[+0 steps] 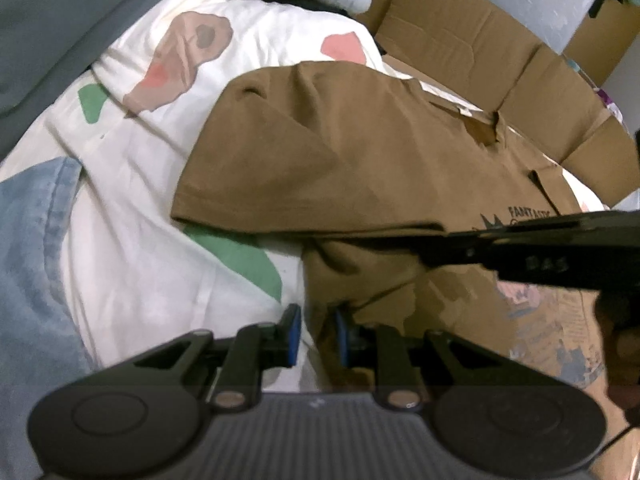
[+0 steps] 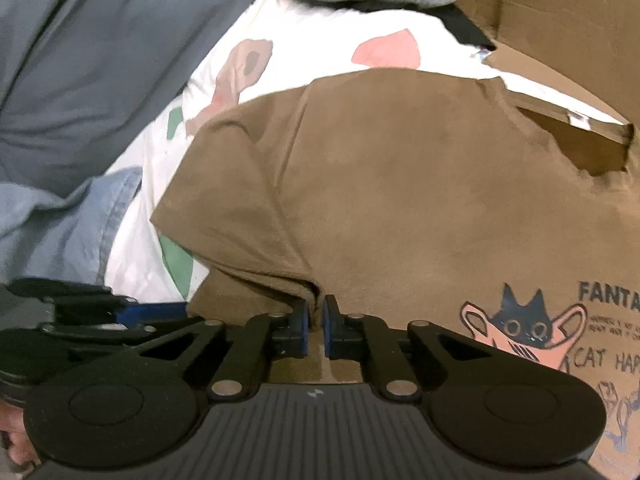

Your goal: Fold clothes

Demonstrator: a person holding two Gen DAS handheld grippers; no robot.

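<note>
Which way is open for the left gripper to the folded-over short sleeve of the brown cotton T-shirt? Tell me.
Probably straight ahead: the left gripper sits at the brown T-shirt's side edge, and the sleeve lies flat ahead, uncovered. The right gripper pinches the fabric alongside.

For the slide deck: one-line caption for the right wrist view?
Right tongs pinch the brown cat-print T-shirt under its sleeve on a patterned sheet.

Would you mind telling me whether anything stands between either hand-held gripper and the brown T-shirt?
Nothing visible does. The right hand-held gripper is already shut on a fold of the brown T-shirt, and the left hand-held gripper sits right at its edge.
</note>
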